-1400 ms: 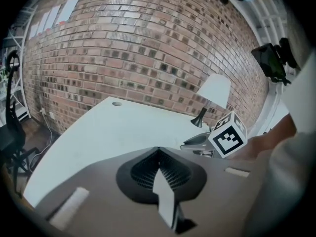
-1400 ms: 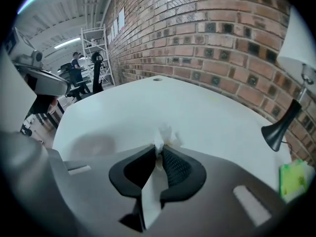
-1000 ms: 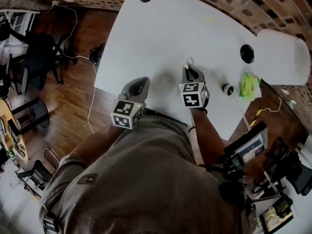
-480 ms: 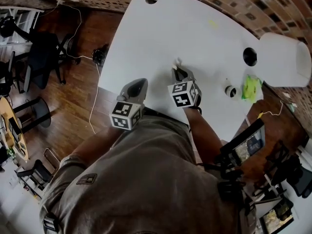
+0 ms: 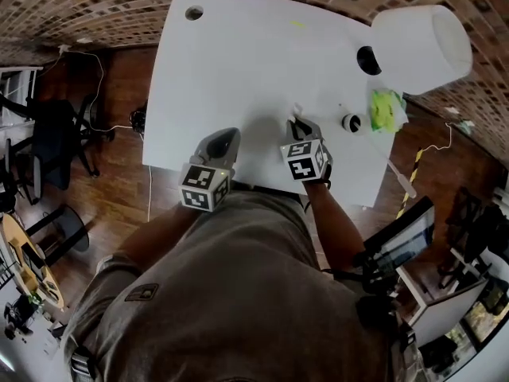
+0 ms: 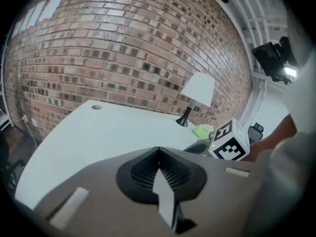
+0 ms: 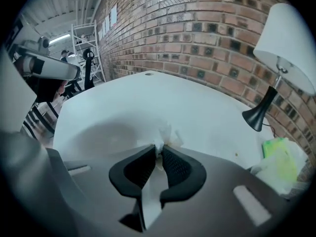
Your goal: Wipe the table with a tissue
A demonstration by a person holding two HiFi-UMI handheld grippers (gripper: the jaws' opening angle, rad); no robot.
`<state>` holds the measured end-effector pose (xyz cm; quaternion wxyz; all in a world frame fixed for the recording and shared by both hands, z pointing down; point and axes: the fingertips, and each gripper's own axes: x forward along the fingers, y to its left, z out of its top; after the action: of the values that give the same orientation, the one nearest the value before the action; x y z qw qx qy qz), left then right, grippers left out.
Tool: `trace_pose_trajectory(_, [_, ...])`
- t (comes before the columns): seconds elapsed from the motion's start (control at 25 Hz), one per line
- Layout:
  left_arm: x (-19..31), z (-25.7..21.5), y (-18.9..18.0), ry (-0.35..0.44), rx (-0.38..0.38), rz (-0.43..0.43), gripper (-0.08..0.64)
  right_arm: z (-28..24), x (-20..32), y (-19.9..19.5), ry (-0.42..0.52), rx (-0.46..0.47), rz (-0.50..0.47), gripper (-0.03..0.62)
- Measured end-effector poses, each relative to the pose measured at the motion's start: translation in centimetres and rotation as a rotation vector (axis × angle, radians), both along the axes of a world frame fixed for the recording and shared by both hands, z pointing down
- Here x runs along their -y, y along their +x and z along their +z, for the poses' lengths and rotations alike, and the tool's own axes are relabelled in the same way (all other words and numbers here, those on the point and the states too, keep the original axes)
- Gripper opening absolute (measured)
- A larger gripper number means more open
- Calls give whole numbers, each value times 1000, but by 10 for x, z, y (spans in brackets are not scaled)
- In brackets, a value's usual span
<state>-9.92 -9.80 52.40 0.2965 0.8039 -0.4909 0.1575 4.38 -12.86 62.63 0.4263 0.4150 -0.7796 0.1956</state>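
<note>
**One stroke out and back: tissue gripped, wiping under way**

Two grippers are in view. The right gripper (image 7: 159,151) has its fingers clamped on the tissue (image 7: 167,135). A crumpled white tuft sticks out past the tips and appears to lie against the desk (image 5: 238,62), near its front edge.

Change noted: over the last second the right gripper drew away from the small round object (image 5: 350,122) toward the left gripper (image 5: 227,134). It then came back and now stands about as near that object as it did at the start. Its hold on the tissue has not altered. The left gripper has stayed at the near edge of the desk, fingers together with nothing between them. The head view has also swung, so the desk sits squarer in it. The lamp (image 5: 421,38) has shifted in the picture only, not on the desk.

Assessment: the out-and-back travel reads as one side-to-side wiping stroke, so the task is in progress rather than starting. Only a small patch by the front edge looks to have been covered, and the broad far part of the desk remains to be wiped.

Risk: the small round object and the green item (image 5: 386,110) lie just beyond the right end of the stroke and could be knocked.
</note>
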Motion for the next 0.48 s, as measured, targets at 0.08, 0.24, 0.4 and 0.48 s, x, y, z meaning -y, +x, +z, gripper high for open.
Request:
trace_pose_trajectory(0.08, [-1,-1,6,6,1,22,2,-1,-6,6,1,1,15,57])
trace_pose_trajectory(0.24, [-6,-2,12,10,2,55,2,-8,-23,12,9,1,24,57])
trace_pose_trajectory(0.4, [-9,-2,19,20,-1,84,2,-9,-49,19,-2,-7,29,57])
trace_pose_trajectory(0.48, [-11,-2,26,25,-2,103,2,-7,-64,25,-11,-11,40,57])
